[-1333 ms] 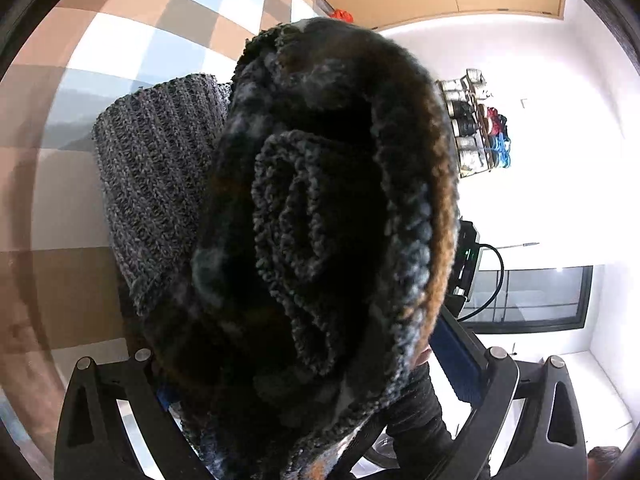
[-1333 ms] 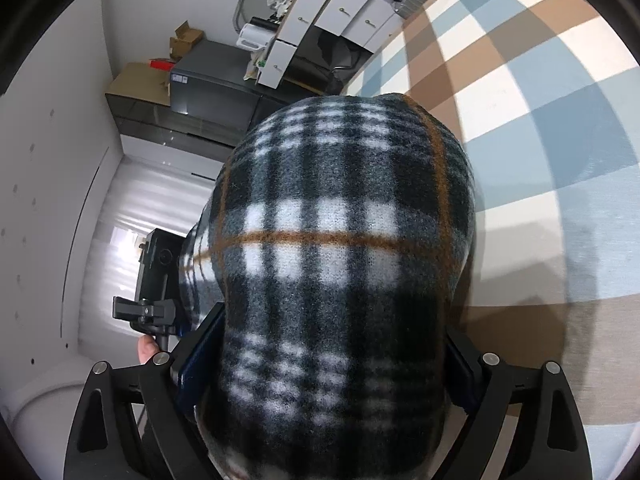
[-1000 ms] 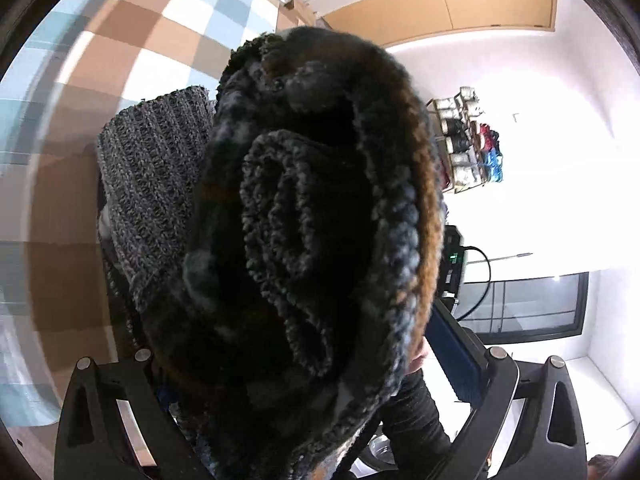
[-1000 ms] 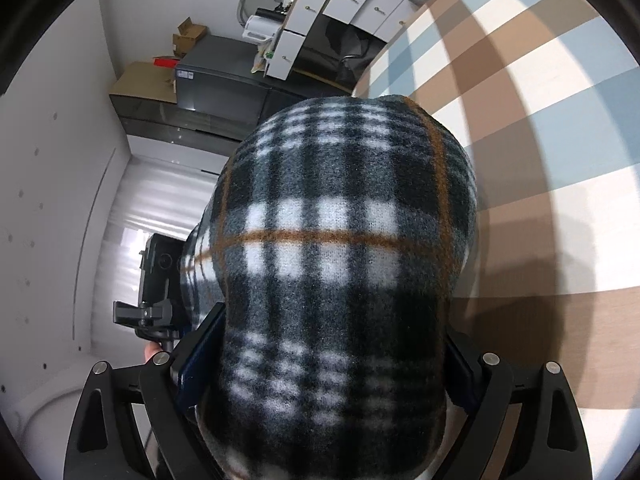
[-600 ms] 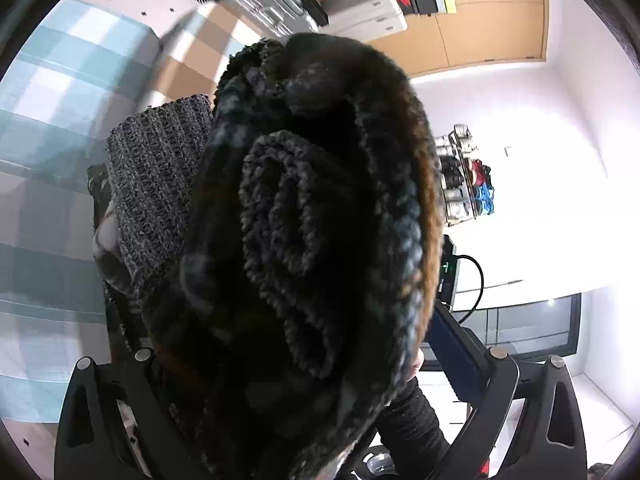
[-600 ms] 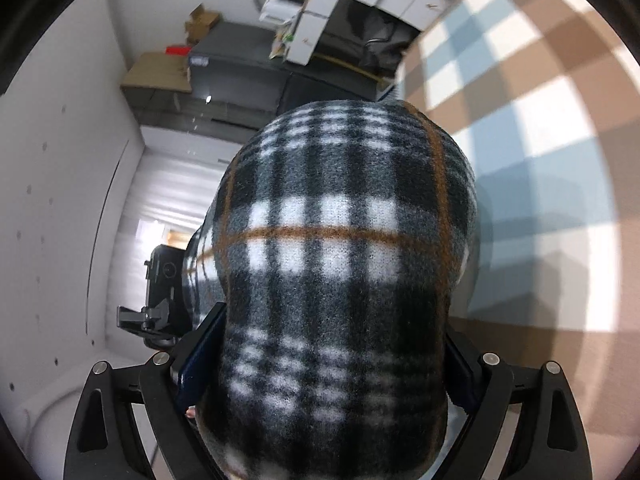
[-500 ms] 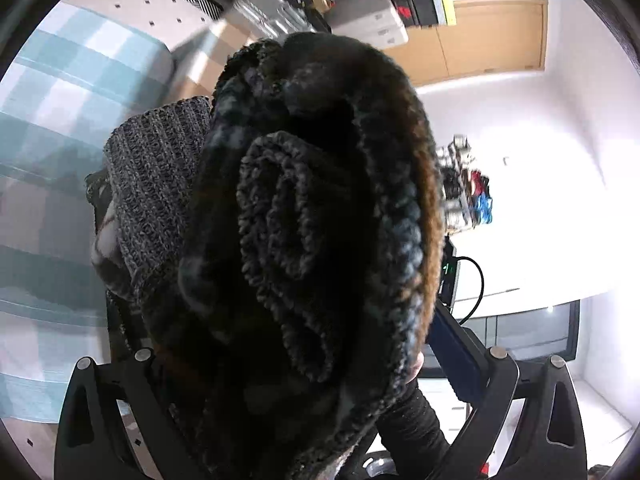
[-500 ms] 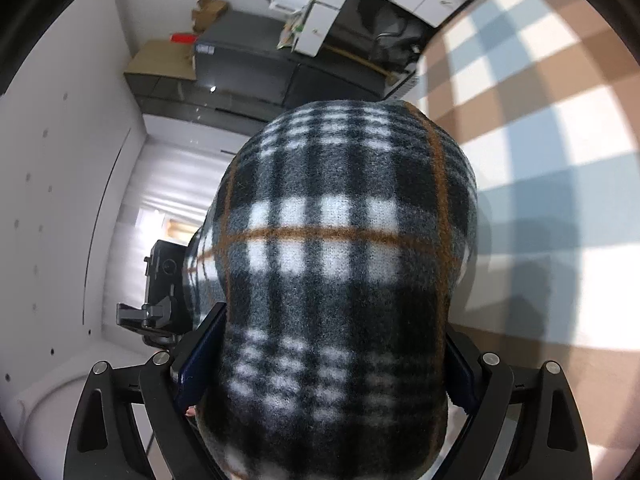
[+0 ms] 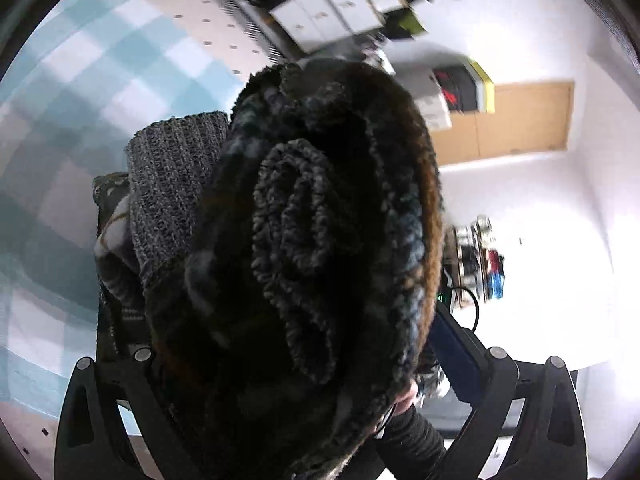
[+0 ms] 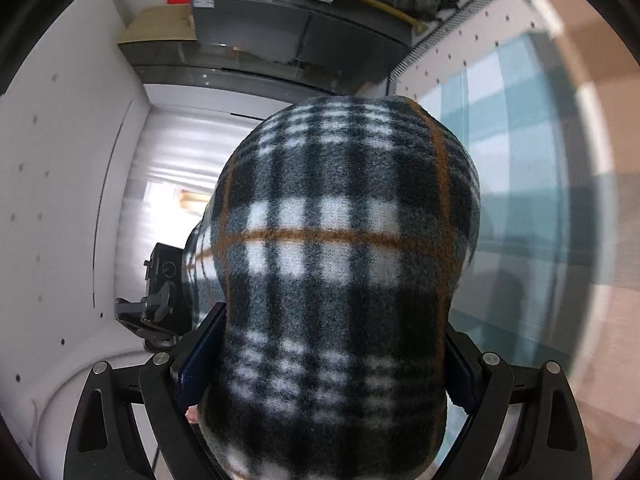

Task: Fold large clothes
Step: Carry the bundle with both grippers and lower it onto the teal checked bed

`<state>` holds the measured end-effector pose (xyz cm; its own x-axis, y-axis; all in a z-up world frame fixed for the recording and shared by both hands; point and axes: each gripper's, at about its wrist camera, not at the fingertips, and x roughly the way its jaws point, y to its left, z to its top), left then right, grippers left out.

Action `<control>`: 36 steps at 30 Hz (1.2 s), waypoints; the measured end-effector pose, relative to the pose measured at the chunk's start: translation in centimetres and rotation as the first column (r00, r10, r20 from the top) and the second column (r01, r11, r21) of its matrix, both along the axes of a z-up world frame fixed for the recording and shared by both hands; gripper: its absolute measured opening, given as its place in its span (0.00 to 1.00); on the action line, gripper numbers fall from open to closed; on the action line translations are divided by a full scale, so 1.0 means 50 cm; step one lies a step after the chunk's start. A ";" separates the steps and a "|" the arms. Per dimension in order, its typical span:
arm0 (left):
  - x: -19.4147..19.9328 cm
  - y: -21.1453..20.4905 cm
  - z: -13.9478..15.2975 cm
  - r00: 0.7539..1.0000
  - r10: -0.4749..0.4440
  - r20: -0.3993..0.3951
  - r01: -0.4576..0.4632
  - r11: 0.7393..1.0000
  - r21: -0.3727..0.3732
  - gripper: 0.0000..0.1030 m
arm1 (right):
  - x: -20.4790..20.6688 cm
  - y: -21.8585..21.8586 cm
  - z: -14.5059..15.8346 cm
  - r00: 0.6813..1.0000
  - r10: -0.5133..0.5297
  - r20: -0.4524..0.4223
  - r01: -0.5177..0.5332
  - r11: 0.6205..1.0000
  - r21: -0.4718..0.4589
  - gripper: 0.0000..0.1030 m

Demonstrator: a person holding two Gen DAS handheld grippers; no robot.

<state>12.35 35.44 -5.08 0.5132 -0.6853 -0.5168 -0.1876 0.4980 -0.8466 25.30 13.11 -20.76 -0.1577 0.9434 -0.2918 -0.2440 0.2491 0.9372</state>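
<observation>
The left hand-held gripper (image 9: 304, 392) is closed on a thick bunch of the plaid fleece garment (image 9: 320, 240), which fills the centre of the left wrist view between the two black fingers. The dark inner pile is turned toward the lens, rolled into a coil, and a grey ribbed knit cuff (image 9: 176, 184) hangs just left of it. The right hand-held gripper (image 10: 332, 368) is likewise clamped on the same garment (image 10: 344, 248), whose black, white and orange check bulges out from the lower centre of the right wrist view. In both views the bundle is held in the air, with its long axis running forward along the fingers and away from the lens.

A blue and brown checked cloth (image 10: 532, 184) on the surface beneath is seen at the right of the right wrist view and the upper left of the left one. Grey cabinets (image 10: 280, 28) lie at the top.

The fabric is judged soft, bulky and fairly light, limp with no stiffness, and grippy rather than slippery. Hold is best taken at edges or corners, through few layers, so folds can be laid flat.
</observation>
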 end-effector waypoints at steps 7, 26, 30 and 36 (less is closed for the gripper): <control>-0.068 0.084 -0.232 0.973 0.140 -0.185 -0.150 0.988 -0.041 0.95 | -0.076 0.024 -0.180 0.997 -0.078 -0.017 0.071 0.965 -0.254 0.96; -0.152 0.097 -0.057 0.994 0.099 0.050 -0.108 0.965 0.239 0.95 | -0.232 -0.083 -0.066 0.932 0.174 0.318 0.007 0.868 -0.497 1.00; -0.106 0.081 -0.119 0.996 0.083 -0.007 -0.081 0.986 0.147 0.95 | -0.258 -0.117 -0.053 0.923 0.209 0.322 -0.018 0.861 -0.509 1.00; -0.112 0.147 -0.263 0.974 0.193 -0.118 -0.194 0.981 0.006 0.95 | -0.245 -0.042 -0.048 0.881 0.303 0.363 -0.067 0.841 -0.537 1.00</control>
